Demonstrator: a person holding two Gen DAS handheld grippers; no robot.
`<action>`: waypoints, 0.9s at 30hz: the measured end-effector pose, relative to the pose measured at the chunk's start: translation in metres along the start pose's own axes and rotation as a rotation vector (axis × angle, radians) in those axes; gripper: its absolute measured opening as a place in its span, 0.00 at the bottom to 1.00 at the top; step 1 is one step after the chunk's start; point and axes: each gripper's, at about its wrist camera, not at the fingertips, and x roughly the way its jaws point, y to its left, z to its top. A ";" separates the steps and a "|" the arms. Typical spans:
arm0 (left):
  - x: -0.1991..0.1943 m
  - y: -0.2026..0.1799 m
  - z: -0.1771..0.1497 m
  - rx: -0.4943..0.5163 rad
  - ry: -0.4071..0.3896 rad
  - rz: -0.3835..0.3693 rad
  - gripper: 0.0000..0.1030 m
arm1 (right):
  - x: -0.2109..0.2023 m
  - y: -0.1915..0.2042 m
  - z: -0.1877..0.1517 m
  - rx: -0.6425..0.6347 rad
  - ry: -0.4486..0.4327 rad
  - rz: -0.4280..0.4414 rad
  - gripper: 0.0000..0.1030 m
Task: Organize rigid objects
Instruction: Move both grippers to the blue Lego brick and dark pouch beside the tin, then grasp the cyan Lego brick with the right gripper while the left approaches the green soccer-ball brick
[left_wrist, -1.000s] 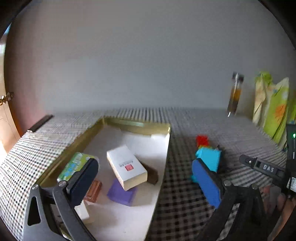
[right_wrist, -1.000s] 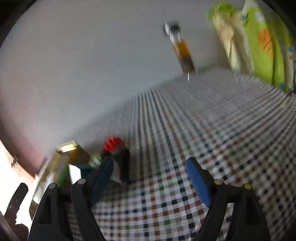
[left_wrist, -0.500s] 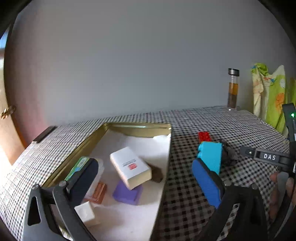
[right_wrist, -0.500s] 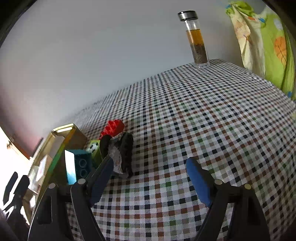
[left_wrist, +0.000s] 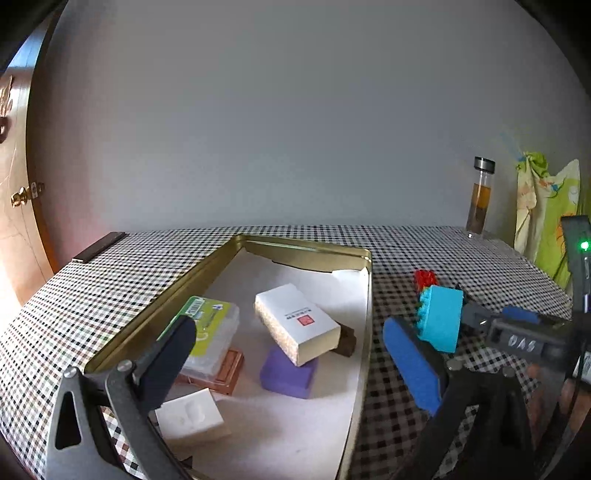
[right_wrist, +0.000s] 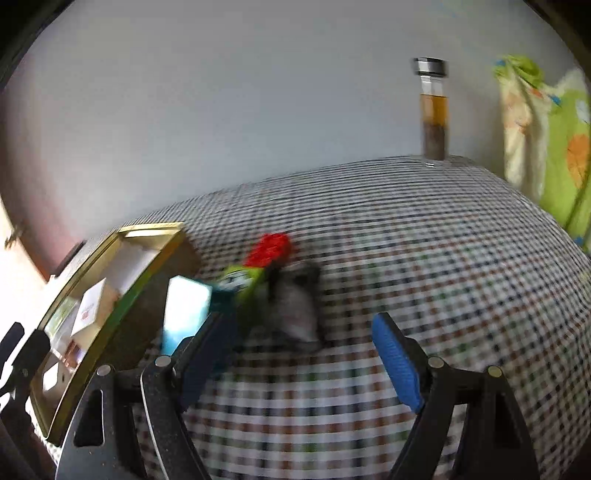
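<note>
A gold tin tray lined with white paper holds a white box, a green-labelled case, a purple block, a copper-coloured block, a brown piece and a white piece. My left gripper is open above the tray's near end. Right of the tray lie a cyan brick, a red brick, a green piece and a grey-black object. My right gripper is open just short of this pile; it also shows in the left wrist view.
The checked tablecloth covers the table. A glass bottle with amber liquid stands at the back right by the wall. A green and yellow cloth hangs at the far right. A dark flat bar lies at the table's back left.
My right gripper has moved down and closer to the pile of bricks. My left gripper has tilted, so the tray's contents sit more in the middle of its view.
</note>
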 end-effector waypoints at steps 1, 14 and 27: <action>0.001 0.000 0.000 -0.002 0.003 0.000 1.00 | 0.002 0.007 0.001 -0.014 0.002 0.004 0.80; 0.004 0.003 -0.003 -0.009 0.011 0.002 1.00 | 0.031 0.066 0.001 -0.120 0.096 0.051 0.81; 0.007 -0.036 0.004 0.056 0.034 -0.128 1.00 | 0.010 0.038 -0.002 -0.096 0.022 0.048 0.51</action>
